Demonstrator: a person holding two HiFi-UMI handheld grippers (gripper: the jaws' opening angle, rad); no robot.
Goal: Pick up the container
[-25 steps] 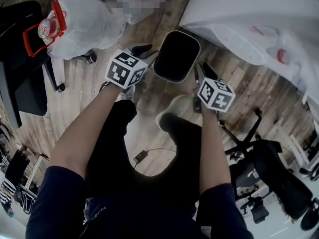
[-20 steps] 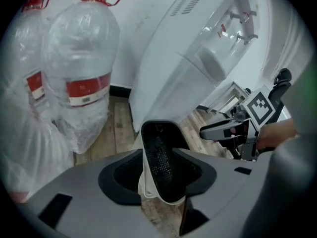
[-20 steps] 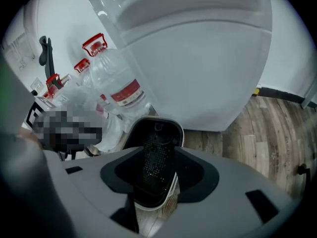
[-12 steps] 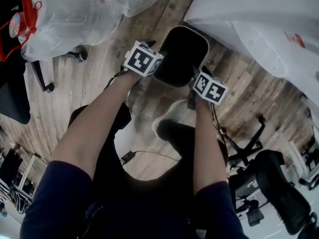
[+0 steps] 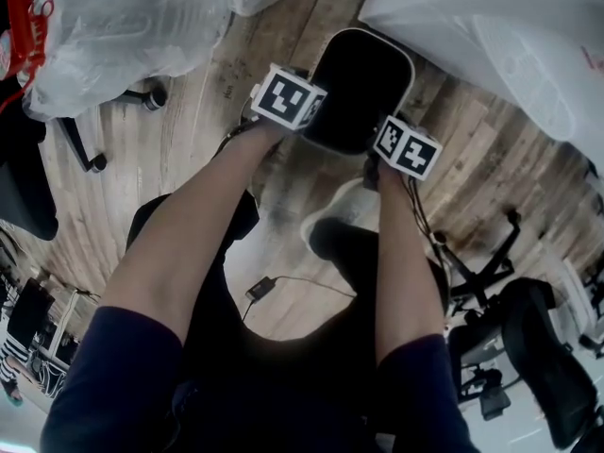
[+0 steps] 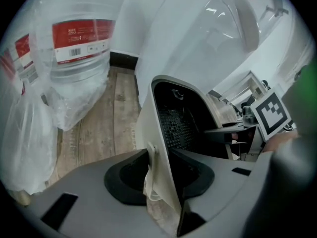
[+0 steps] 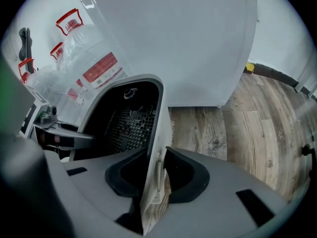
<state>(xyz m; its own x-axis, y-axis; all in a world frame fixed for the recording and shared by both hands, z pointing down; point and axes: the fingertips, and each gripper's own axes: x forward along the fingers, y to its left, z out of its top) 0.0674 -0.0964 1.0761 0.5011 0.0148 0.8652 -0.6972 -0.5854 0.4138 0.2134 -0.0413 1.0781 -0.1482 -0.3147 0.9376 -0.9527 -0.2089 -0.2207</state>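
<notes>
1. Grasping stage in hand, with the container (image 5: 363,88) upright on the floor (image 5: 189,168) at 12 o'clock.
2. Left gripper (image 6: 166,202) at its 9 o'clock wall, right gripper (image 7: 153,197) at 3 o'clock, jaws just closed partway, pinching that thin wall.
3. Next, likely: lift with both together, keeping level.

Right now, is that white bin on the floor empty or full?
Looks empty: the bin is dark and bare inside from above, black mesh lines its wall, nothing sticks out. Its bottom is too dark to check.
</notes>
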